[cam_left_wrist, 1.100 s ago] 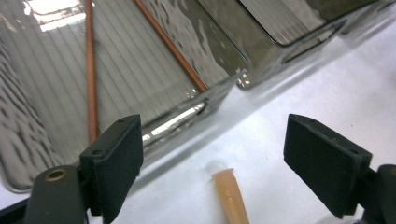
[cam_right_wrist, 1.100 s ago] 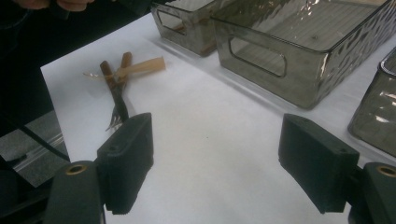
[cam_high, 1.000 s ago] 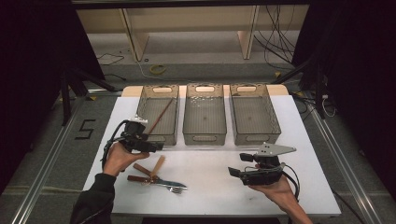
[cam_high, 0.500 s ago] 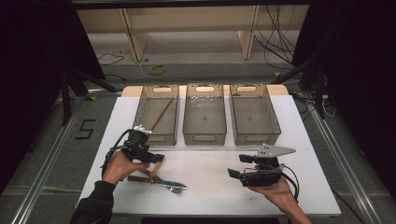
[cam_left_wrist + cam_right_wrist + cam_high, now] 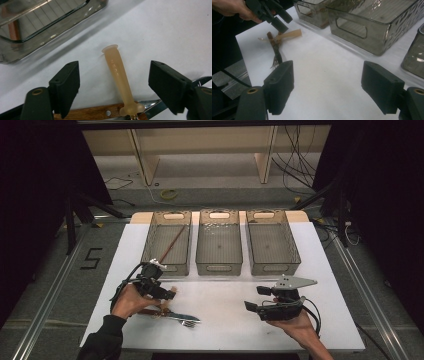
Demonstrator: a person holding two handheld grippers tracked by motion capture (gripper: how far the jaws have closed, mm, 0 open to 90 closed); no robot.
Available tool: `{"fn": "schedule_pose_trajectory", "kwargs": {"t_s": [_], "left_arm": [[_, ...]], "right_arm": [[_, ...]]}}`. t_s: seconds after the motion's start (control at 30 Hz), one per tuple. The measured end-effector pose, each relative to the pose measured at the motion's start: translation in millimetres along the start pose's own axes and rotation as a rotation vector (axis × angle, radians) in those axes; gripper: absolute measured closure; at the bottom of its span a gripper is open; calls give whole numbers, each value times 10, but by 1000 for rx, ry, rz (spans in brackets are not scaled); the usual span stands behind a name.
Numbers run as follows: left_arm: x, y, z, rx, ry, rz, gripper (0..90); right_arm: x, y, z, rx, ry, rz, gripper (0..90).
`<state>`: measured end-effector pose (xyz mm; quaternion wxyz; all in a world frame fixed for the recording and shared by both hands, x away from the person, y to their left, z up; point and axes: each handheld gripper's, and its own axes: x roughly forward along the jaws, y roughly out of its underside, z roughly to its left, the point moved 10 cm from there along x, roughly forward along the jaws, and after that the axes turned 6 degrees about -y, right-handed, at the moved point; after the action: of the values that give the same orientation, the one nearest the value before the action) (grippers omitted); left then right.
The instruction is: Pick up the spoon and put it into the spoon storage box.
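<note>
Both grippers sit on the near side of the middle basket (image 5: 218,242), one of three smoked, see-through plastic baskets in a row at the far side of the white table (image 5: 225,325). Left of that basket and nearer the person, the left gripper (image 5: 162,292) hangs with its black jaws spread wide on either side of a pale, translucent handle (image 5: 119,80), touching neither side of it. That handle is slim, flares at its far end and lies across a wooden, riveted handle (image 5: 97,113); what the pale handle belongs to is cut off at the bottom edge of the left gripper view. A metal fork (image 5: 184,321) lies just beyond these, its tines pointing away from the hand.

Right of the middle basket and nearer the person, the right gripper (image 5: 255,306) is held with its jaws also parted and nothing between them, over bare tabletop. Open white surface runs between the two grippers and up to the baskets' near walls.

The left basket (image 5: 167,242) holds a thin brown stick (image 5: 172,245) lying diagonally; its ends are hard to make out. The right basket (image 5: 272,240) stands just beside the middle one.
</note>
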<state>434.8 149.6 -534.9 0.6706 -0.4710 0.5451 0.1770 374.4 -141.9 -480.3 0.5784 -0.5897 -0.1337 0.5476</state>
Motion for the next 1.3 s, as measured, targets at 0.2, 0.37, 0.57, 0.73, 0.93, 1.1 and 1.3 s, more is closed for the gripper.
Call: {"fn": "schedule_pose_trajectory", "kwargs": {"t_s": [0.2,0.37,0.57,0.73,0.93,1.1,1.3], "left_arm": [[47,54,-31,23,10,51,376],[85,99,-69,38,16,98,468],[103,143,-75,42,24,123,541],[142,183,-84,43,34,141,600],[172,195,-140,72,49,148,701],[174,197,-180,88,59,142,764],[155,169,-176,105,53,118,773]], "right_arm": [[-7,9,-3,0,1,1,272],[-16,18,-7,2,5,2,272],[-9,16,7,-3,6,5,272],[-1,21,9,-3,5,10,273],[0,20,10,-5,7,9,274],[4,19,9,-7,7,10,275],[6,20,8,-8,8,10,275]]}}
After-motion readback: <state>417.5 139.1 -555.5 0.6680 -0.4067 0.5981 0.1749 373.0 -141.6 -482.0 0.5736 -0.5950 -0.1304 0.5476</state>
